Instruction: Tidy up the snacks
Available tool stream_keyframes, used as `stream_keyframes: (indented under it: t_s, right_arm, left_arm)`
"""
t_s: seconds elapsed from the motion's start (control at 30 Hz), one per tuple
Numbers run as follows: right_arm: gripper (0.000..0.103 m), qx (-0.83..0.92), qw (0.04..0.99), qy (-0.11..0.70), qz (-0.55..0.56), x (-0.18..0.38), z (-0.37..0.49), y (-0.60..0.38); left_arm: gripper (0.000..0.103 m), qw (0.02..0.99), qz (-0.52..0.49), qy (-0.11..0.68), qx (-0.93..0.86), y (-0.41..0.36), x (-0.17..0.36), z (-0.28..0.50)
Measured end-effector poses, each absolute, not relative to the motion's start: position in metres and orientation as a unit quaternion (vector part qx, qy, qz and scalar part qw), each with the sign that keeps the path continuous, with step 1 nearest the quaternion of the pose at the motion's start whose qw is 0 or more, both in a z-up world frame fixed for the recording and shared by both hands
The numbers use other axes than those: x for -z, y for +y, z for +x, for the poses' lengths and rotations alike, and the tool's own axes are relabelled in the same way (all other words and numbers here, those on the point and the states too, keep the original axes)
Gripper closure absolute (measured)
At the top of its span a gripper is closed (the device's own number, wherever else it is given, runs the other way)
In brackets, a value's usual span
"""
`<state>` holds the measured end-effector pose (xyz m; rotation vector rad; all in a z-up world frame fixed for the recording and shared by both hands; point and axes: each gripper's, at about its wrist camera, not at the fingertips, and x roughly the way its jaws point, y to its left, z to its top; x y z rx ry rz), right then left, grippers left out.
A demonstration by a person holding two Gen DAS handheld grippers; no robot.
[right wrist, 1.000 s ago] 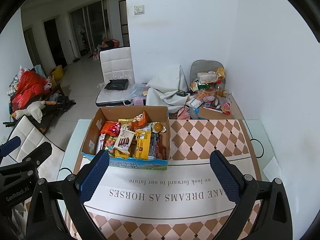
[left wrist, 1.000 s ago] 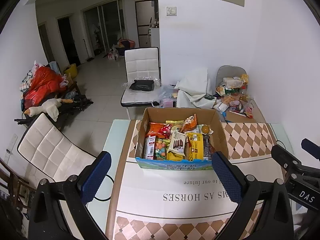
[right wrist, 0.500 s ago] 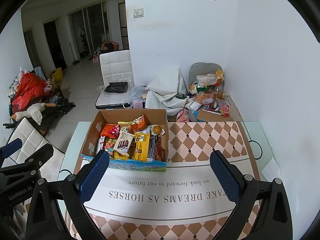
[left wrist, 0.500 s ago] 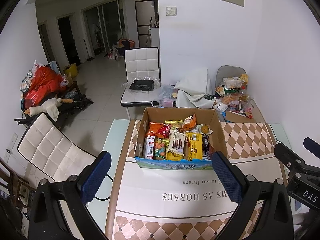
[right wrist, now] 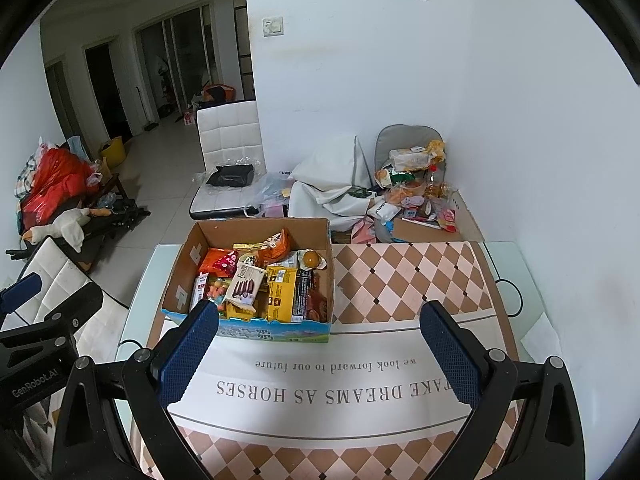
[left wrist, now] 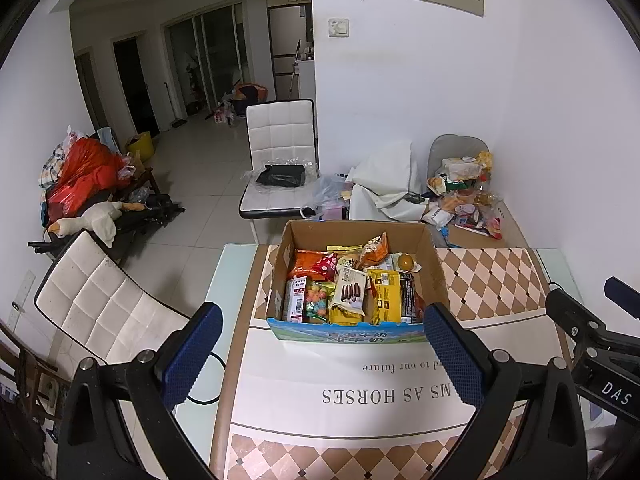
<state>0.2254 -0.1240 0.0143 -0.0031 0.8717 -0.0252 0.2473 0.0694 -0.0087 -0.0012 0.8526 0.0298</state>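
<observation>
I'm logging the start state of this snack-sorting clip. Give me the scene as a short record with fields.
container: cardboard box, open top, on the table mat
contents: mixed snack packets, including a yellow packet, a white biscuit packet and an orange bag
left gripper: open, holding nothing, short of the box
right gripper: open, holding nothing, short of the box
behind table: a white chair and a pile of snack bags

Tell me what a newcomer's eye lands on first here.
First, the cardboard box crammed with bright snack packs, standing on the table just beyond both grippers. Then the open left gripper and open right gripper, both empty. Behind the table, a messy pile of snacks sits against the wall.
</observation>
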Motion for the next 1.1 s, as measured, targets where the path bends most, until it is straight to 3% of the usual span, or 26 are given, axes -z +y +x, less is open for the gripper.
stream_keyframes:
  t_s: [1.1]
  right_arm:
    - [0.000,0.012,0.909,0.417,0.002,-0.024,0.223,-0.124]
  left_arm:
    - [0.000,0.912,-0.002,0.411,-0.015,0.070,0.010,0.244]
